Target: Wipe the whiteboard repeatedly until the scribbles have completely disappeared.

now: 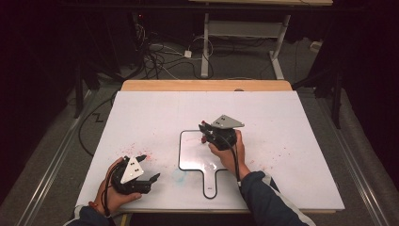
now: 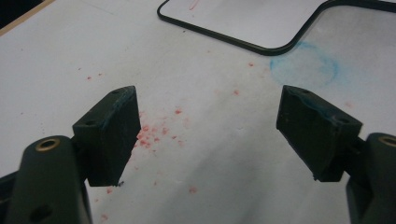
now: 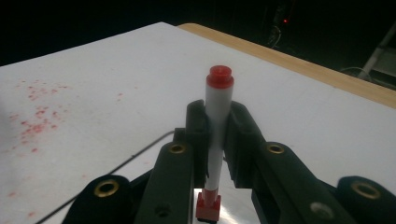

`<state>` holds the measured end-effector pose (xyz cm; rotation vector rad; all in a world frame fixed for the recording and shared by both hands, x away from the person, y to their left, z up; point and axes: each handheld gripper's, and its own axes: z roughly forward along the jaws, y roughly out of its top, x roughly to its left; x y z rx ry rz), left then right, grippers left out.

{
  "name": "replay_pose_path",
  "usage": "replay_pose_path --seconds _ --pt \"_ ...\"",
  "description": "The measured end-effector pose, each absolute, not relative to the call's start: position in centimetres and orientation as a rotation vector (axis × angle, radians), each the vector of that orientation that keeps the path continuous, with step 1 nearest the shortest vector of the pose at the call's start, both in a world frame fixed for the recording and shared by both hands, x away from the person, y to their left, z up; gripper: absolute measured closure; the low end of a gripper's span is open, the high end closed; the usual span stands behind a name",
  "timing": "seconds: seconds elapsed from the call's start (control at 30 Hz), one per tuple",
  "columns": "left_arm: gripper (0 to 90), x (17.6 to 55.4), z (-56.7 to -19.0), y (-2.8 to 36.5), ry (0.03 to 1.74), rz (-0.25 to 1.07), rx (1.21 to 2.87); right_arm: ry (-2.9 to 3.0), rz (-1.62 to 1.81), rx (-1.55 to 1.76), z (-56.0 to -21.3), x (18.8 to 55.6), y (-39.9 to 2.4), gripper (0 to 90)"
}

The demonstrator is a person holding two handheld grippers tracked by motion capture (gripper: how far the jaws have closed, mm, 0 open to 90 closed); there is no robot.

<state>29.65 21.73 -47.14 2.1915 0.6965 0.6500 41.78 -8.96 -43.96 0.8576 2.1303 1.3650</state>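
The right gripper pinches a red marker upright over the small whiteboard; one short red mark is on it, more drawing left; left gripper spread wide beside the board

A dim lab or recording room is being shown: beyond the right gripper, tangled black cables are lying on grey carpet beside a white-framed metal desk base, while a white, red-speckled board on a wooden table is being used as the work surface.
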Motion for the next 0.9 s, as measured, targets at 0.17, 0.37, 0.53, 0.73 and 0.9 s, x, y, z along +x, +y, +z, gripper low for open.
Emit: replay_pose_path --seconds 0.17,0.37,0.53,0.73,0.9 --pt "20.5 29.6 -47.2 21.8 0.701 0.65 2.184 2.16 1.354 0.797 -43.9 41.1 -7.3 81.6" --pt "20.5 29.5 -47.1 21.9 0.7 0.652 2.186 2.125 1.322 0.84 -43.9 42.1 -8.6 81.6" --pt "20.5 29.6 -47.2 21.8 0.701 0.647 2.189 2.078 1.267 0.892 -43.7 43.2 -10.5 81.6" --pt "20.5 29.7 -47.2 21.8 0.701 0.646 2.19 2.039 1.244 0.945 -43.7 43.9 -11.7 81.7" --pt "20.5 29.7 -47.2 21.7 0.699 0.643 2.187 2.054 1.278 0.929 -43.8 43.6 -10.6 81.6"
